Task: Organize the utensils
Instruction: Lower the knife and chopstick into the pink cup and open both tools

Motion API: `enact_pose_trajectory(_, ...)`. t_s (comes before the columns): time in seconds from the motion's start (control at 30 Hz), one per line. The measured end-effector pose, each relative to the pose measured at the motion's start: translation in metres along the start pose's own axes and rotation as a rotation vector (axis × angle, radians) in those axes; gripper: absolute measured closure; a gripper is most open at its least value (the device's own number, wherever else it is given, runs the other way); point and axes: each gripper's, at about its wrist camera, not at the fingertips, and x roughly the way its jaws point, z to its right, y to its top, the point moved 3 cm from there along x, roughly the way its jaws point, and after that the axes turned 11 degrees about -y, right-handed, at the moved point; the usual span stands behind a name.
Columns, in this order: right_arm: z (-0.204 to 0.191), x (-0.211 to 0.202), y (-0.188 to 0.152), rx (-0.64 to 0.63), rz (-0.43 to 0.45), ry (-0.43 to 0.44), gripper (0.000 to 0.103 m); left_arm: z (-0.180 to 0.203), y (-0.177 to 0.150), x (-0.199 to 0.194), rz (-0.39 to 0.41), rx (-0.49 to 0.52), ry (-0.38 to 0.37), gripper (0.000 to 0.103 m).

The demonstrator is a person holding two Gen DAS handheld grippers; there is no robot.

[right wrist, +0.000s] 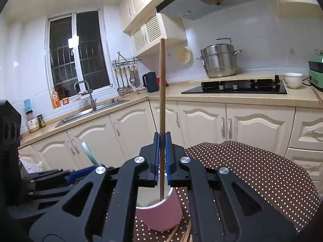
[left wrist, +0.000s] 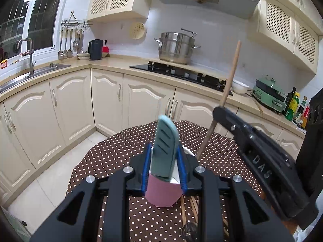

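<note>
Near the counter's [left wrist: 113, 157] middle, the left claw [left wrist: 164, 162] clasps the pink cup [left wrist: 163, 193] while the right claw [right wrist: 162, 157] pinches a wooden chopstick [right wrist: 162, 92] standing upright in it.

Our table, dressed in dots

We see its brown polka-dot cloth [left wrist: 125, 147] bearing a pink cup [right wrist: 161, 213], loose chopsticks [right wrist: 186, 233] beside it.
</note>
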Motion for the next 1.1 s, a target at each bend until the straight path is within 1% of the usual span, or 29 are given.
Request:
enact_pose_trajectory(0.2,-0.002,-0.004,-0.007,-0.012,-0.013,-0.001,0.097,0.007,0.002,-0.012,0.025,0.019,0.015,0.062)
enact_pose_trajectory(0.27,-0.002,-0.005,-0.008,-0.014,-0.02,-0.001,0.097,0.007,0.002,-0.019,0.046,0.017,0.023,0.051)
enact_pose_trajectory(0.33,-0.002,-0.006,-0.011,-0.016,-0.031,-0.002,0.097,0.007,0.003,-0.026,0.065,0.015,0.036,0.047)
enact_pose_trajectory(0.47,-0.004,-0.008,-0.017,-0.022,-0.053,-0.003,0.097,0.006,0.004,-0.039,0.089,0.016,0.058,0.043)
enact_pose_trajectory(0.57,-0.005,-0.012,-0.018,-0.023,-0.06,-0.007,0.096,0.005,0.004,-0.048,0.098,0.014,0.068,0.043)
enact_pose_trajectory(0.83,-0.005,-0.025,-0.014,-0.021,-0.074,-0.019,0.094,0.007,0.002,-0.071,0.101,0.004,0.07,0.041)
enact_pose_trajectory(0.87,-0.004,-0.028,-0.013,-0.019,-0.072,-0.023,0.091,0.008,0.002,-0.072,0.099,0.005,0.069,0.041)
enact_pose_trajectory(0.97,0.001,-0.036,-0.01,0.004,-0.066,-0.026,0.074,0.01,0.0,-0.079,0.093,0.005,0.066,0.041)
enact_pose_trajectory(1.07,0.007,-0.046,-0.007,0.015,-0.054,-0.031,0.07,0.014,-0.004,-0.083,0.072,0.006,0.048,0.041)
enact_pose_trajectory(1.1,0.009,-0.05,-0.006,0.019,-0.051,-0.033,0.063,0.015,-0.006,-0.084,0.06,0.006,0.044,0.041)
